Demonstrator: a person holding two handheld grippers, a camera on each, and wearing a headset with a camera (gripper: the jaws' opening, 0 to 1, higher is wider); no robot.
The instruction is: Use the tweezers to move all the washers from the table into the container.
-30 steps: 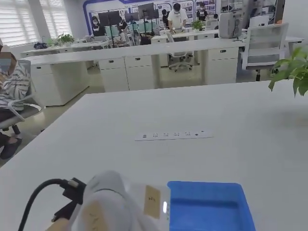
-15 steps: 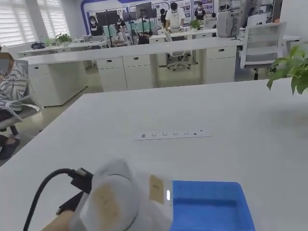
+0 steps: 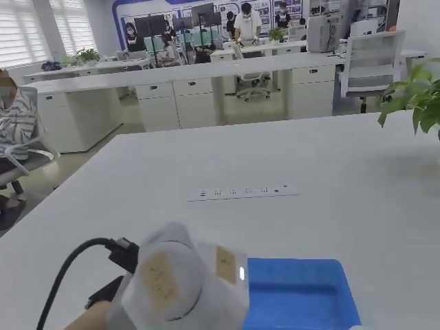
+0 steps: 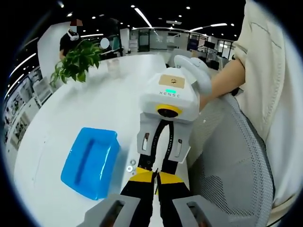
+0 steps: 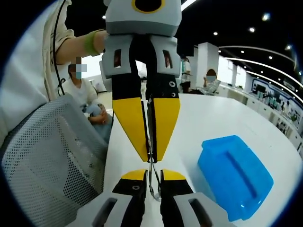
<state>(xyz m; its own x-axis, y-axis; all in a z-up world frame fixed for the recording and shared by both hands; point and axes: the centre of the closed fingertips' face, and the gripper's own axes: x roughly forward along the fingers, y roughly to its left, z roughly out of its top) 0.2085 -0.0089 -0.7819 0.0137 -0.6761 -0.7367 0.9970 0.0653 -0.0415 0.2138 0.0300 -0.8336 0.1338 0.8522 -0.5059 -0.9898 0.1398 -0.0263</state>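
The slim metal tweezers (image 5: 151, 166) ran straight between the two grippers, their long axis in line with both sets of jaws. The left gripper (image 5: 151, 158) was clenched on them, yellow jaws pinched to a sliver around the metal. The right gripper (image 5: 152, 182) met it tip to tip, its jaws standing either side of the tweezers' other end with a little gap showing. Whether it was actually pressing could not be told.

The small metal washers (image 4: 130, 167) lay on the white table (image 4: 71, 109), just beside the near side of the blue plastic container (image 4: 90, 163). That put them off to one side of the tweezers' line rather than ahead of it. Both gripper tips looked about equally near them.

The tweezers would probably have to swing across and tip down toward that spot. Nothing seemed to lie between. A grey mesh chair back (image 5: 52, 156) crowded the person's side, and a leafy potted plant (image 4: 78, 59) stood well apart on the far right.
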